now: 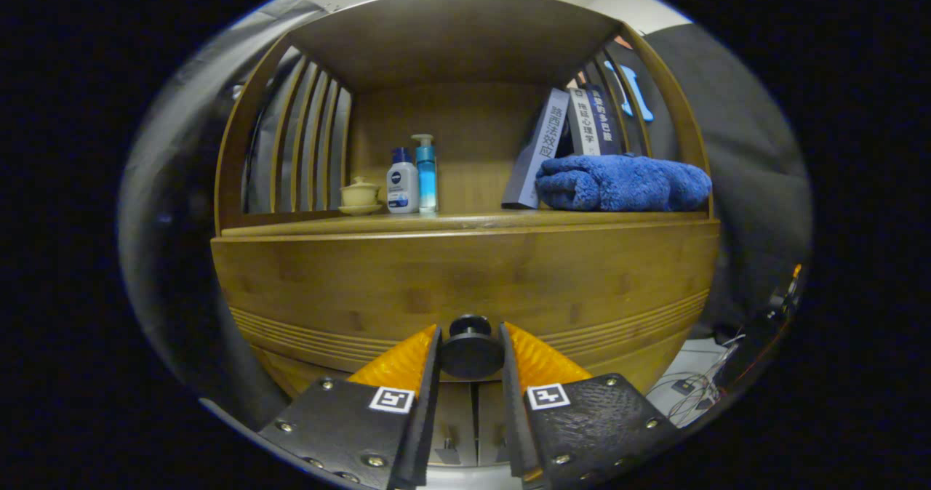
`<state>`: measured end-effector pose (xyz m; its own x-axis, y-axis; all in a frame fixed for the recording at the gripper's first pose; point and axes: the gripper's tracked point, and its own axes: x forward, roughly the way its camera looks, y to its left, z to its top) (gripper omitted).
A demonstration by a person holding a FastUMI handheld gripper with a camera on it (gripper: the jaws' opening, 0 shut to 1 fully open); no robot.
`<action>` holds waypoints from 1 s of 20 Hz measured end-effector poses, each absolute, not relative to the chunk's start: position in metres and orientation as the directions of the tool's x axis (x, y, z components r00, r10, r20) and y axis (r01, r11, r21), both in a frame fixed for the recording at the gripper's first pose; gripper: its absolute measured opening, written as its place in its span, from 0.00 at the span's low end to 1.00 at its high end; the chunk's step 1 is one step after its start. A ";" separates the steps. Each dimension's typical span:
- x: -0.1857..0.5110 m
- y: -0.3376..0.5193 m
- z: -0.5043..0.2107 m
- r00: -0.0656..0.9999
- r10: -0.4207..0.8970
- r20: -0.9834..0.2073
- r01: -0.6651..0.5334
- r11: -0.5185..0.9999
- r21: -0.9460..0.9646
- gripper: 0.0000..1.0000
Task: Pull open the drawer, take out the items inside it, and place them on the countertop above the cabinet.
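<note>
A wooden cabinet fills the gripper view, with its wide drawer front (pixel 407 279) straight ahead. A dark round knob (pixel 471 352) sticks out of the drawer front's lower middle. My gripper (pixel 470 355) has one finger on each side of the knob, and both fingers press against it. Nothing of the drawer's inside shows. The countertop (pixel 465 222) runs just above the drawer front, under an open shelf bay.
On the countertop stand a small lidded tea cup (pixel 360 195), a white bottle with a blue cap (pixel 402 182) and a blue pump bottle (pixel 426 174) at left. Leaning books (pixel 542 148) and a folded blue towel (pixel 625 182) lie at right. Cables (pixel 691 392) lie on the floor beside the cabinet.
</note>
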<state>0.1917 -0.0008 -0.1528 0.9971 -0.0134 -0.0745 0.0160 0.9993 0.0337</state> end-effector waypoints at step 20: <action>0.029 -0.005 -0.162 0.994 -0.010 -0.105 0.009 1.000 -0.004 0.31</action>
